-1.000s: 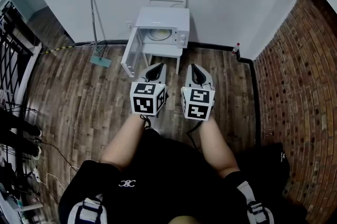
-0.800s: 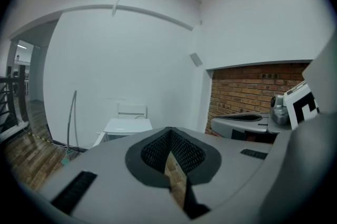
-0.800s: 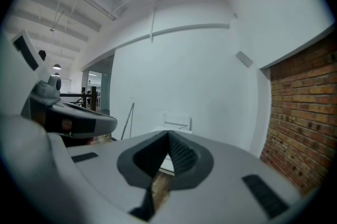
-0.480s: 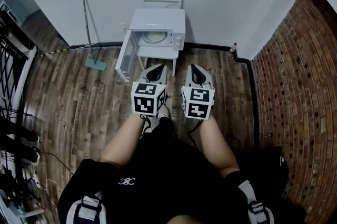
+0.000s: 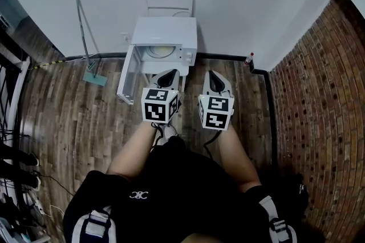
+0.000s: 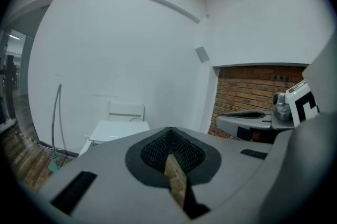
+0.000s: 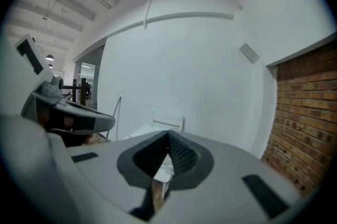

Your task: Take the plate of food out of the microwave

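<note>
A white microwave (image 5: 166, 35) stands on a small white table against the far wall, with its door (image 5: 128, 73) swung open to the left. Inside it I see a pale plate of food (image 5: 159, 52). My left gripper (image 5: 166, 77) and right gripper (image 5: 215, 81) are held side by side in front of the microwave, short of it and pointing at it. Both are shut with nothing between the jaws. In the left gripper view the left gripper (image 6: 169, 131) points over the microwave's top (image 6: 117, 129). The right gripper (image 7: 168, 136) faces the same wall.
A white chair (image 5: 169, 3) stands behind the microwave. A long-handled mop (image 5: 90, 72) leans on the wall at the left, and a small bottle (image 5: 248, 58) sits in the corner by the brick wall (image 5: 319, 99). The floor is wood planks.
The person has walked toward the microwave, which now looks nearer and larger. Both grippers stayed side by side and shut.
</note>
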Available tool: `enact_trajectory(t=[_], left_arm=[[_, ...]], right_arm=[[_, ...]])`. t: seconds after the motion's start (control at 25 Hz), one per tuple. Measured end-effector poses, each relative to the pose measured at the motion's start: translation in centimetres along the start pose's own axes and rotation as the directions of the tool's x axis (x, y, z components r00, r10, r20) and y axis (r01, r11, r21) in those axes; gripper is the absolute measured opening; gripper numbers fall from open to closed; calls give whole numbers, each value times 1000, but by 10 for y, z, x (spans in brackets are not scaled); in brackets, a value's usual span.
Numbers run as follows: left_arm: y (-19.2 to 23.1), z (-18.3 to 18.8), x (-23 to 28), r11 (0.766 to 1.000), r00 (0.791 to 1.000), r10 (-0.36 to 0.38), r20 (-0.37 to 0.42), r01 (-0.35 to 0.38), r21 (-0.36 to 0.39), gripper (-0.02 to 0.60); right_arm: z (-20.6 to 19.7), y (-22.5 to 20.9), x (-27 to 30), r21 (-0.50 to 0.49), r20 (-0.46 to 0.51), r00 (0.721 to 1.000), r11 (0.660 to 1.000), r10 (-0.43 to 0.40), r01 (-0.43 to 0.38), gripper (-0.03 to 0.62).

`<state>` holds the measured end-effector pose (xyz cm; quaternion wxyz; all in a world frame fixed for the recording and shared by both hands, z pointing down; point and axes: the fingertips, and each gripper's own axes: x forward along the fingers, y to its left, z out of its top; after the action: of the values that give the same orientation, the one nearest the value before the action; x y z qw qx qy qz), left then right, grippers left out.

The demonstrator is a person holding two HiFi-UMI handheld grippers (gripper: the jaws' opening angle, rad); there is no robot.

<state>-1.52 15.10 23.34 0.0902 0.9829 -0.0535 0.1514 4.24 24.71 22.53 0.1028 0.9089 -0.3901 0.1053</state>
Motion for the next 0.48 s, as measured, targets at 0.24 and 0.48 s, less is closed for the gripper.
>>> enact_trajectory(t=[0.24,0.48], left_arm=[[43,15,56,1000,1000,-3,-19,2,-21,-3],[81,24,97,999,999,3,-33,-5,-34,-2]], right_arm=[[12,-6,67,-20,-23,1000,1000,1,-2,12],[24,-5,129,-26,-34,999,999,18,-19,12]])
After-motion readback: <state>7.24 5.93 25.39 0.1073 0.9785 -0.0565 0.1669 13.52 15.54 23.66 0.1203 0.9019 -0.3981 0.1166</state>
